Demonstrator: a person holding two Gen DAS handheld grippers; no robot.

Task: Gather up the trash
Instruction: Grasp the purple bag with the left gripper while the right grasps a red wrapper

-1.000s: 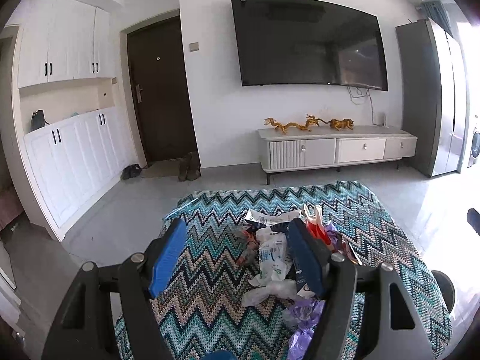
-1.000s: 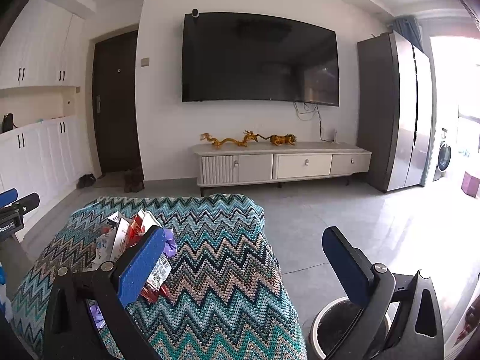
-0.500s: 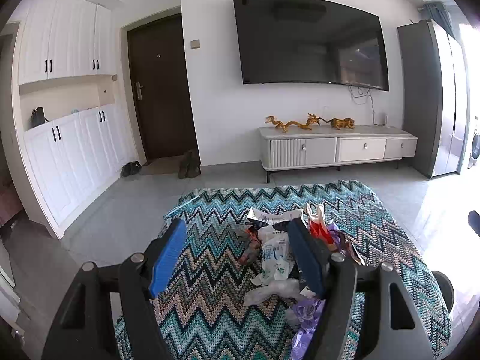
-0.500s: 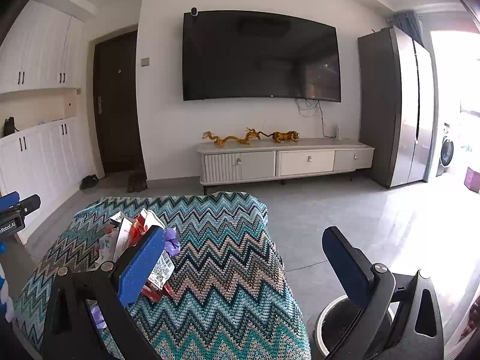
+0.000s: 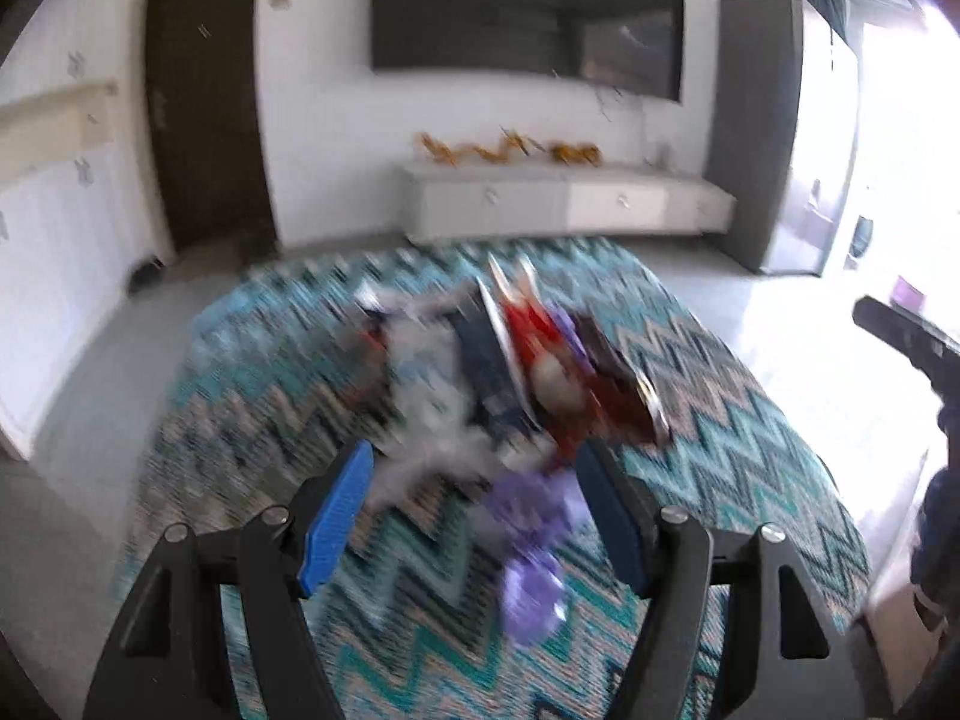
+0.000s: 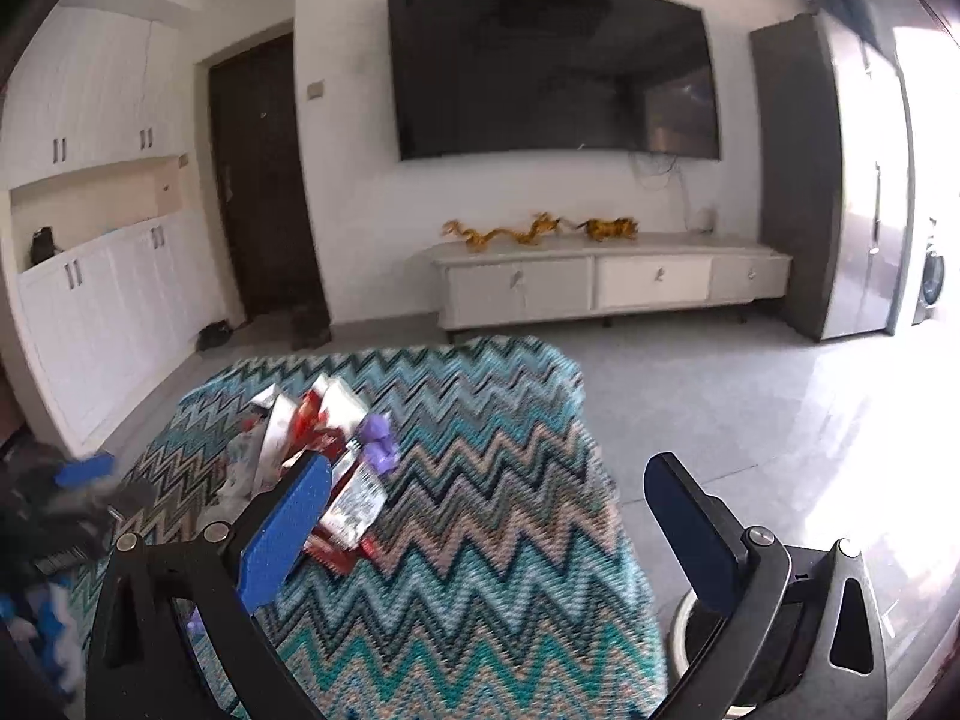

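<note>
Trash pile (image 5: 510,378) lay on the zigzag blanket (image 5: 720,420), toward its far left part in the right wrist view (image 6: 312,450). Left view badly blurred; items read only roughly.

Handling, by judgement: all of it looked light and limp. White crumpled wrappers (image 5: 426,372), soft, would crush under a pinch. Red packets (image 5: 552,372), glossy film, likely slippery; best taken at a crimped edge or corner. Purple wrapper (image 5: 528,576), nearest, thin and crinkly, could be pinched anywhere along its bunched middle. Nothing appeared fragile. Loose pieces may snag neighbours or drag the blanket's knit.

Left gripper (image 5: 474,492) was low over the near edge of the pile, pointed forward and slightly down, its 2 fingers spread wide to either side of the purple wrapper and the white wrappers. Nothing was pinched; contact could not be told through the blur.

Right gripper (image 6: 492,516) hovered over the blanket's right side, level, spread wide, holding nothing. A round bin (image 6: 696,630) showed on the floor, just past the blanket's near right edge, partly hidden by the right finger.
</note>
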